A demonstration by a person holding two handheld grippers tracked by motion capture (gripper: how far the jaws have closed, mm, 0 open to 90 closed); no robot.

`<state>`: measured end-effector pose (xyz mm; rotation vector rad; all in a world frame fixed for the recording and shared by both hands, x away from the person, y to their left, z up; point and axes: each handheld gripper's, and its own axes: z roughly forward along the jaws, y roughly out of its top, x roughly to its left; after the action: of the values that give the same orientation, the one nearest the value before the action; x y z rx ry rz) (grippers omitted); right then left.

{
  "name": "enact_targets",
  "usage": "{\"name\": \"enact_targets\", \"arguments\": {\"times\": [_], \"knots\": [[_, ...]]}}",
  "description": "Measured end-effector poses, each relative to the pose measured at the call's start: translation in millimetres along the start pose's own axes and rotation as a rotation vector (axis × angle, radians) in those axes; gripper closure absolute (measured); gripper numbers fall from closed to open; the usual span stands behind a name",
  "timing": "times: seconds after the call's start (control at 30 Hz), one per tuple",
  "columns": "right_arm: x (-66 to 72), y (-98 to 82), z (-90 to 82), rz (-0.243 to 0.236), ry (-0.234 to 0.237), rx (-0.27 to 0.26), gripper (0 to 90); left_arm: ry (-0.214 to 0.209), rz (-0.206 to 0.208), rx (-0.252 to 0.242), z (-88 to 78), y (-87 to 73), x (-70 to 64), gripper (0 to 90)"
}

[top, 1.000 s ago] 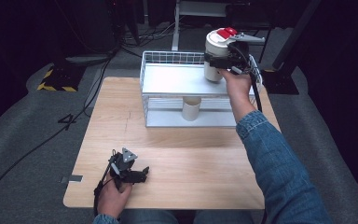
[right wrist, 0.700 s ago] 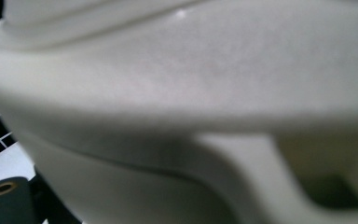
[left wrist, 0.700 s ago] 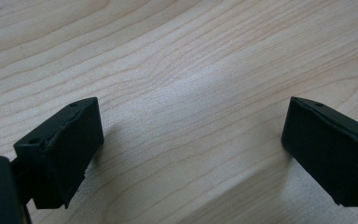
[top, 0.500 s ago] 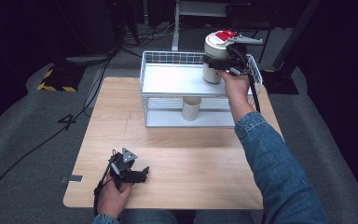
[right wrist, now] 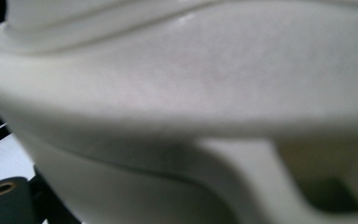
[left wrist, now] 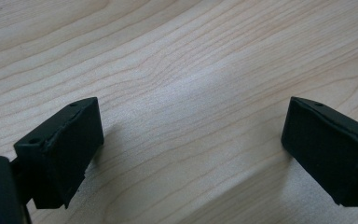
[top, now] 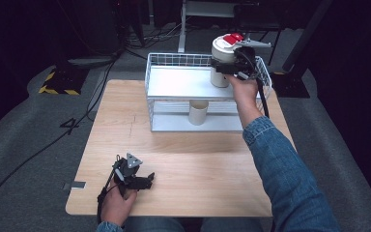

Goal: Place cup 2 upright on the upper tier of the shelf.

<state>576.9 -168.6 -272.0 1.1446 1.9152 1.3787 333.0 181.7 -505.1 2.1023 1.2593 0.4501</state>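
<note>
The right tool point(top: 225, 67) grips the white jug point(top: 221, 57) over the rack's point(top: 183, 84) top shelf; a slip could tip it, while the left tool point(top: 142, 182) rests open on the worktop point(top: 193, 159)

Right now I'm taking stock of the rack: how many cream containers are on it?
2. A red-capped cream container stands on the white wire rack's top shelf, at the right gripper; a smaller cream cup stands below. Others may be hidden.

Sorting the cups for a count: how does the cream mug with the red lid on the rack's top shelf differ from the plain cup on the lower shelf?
The cream lidded mug stands on the white wire rack's top shelf; the plain cream cup stands on the lower one. The mug carries a red lid; the cup shows none. The right gripper is at the mug; the cup stands alone. The mug looks wider. Both are upright and cream.
</note>
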Motion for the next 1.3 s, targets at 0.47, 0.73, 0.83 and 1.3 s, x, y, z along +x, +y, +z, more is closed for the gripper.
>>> {"name": "enact_targets", "arguments": {"times": [0.47,0.73,0.83,1.3], "knots": [[-0.6,-5.3,-3.4,-0.051,0.012,-0.012,8.7,0.000,0.000,0.000,0.0,0.0,0.0,6.2],[-2.7,-6.4,-5.1,-0.053,0.007,-0.006,0.0,0.000,0.000,0.000,0.0,0.0,0.0,6.2],[-4.6,-7.0,-7.8,-0.042,0.010,-0.011,0.0,0.000,0.000,0.000,0.0,0.0,0.0,6.1],[-2.9,-11.3,-52.5,-0.062,0.080,-0.048,0.0,0.001,-0.003,-0.005,0.1,-0.5,-0.5,6.2]]}}
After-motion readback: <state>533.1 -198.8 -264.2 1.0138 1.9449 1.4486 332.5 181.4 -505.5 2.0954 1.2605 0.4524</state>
